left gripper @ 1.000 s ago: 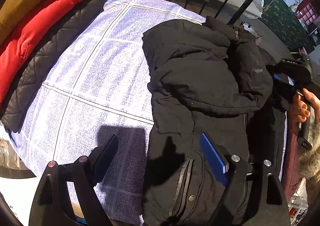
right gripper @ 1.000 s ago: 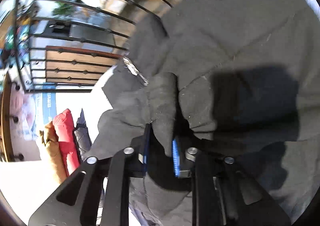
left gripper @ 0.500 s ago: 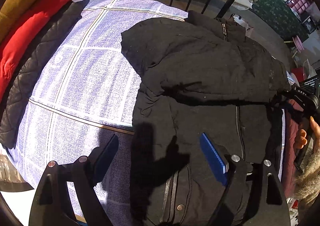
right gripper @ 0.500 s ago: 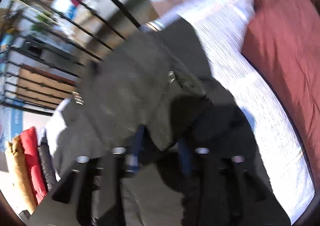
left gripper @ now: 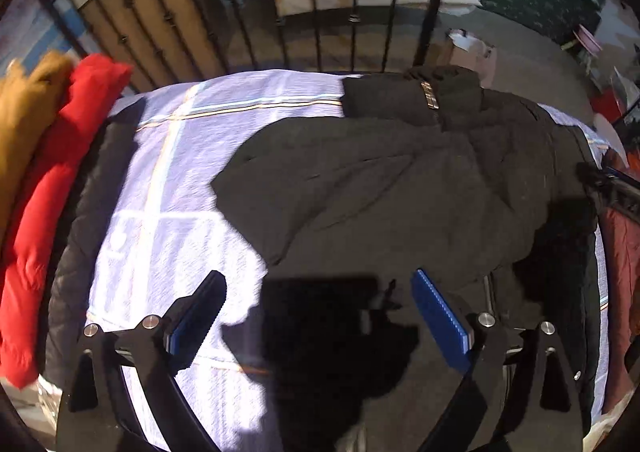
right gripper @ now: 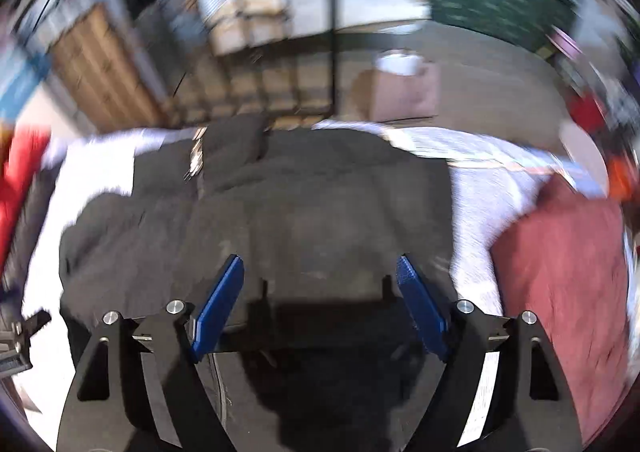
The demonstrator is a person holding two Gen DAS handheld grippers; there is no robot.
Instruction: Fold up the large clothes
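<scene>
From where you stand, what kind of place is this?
Probably a bedroom at home: a black coat lies on a bed with a checked sheet, a black metal bed rail behind it, other jackets stacked alongside.

Hard sunlight falls on the bedsheet (left gripper: 168, 187), which glares near white in the centre left of the left wrist view. A sharp dark shadow lies across the lower middle of that frame, over the black coat (left gripper: 400, 191), whose folds are hard to read. The left view is fairly sharp in the centre, with slight smear on the red garment (left gripper: 52, 187) at the left edge. The right wrist view is heavily motion-blurred: the railing (right gripper: 332, 31) and background streak, and the coat's surface is soft. Both frames bend strongly toward the rims, with black corners from the fisheye.
</scene>
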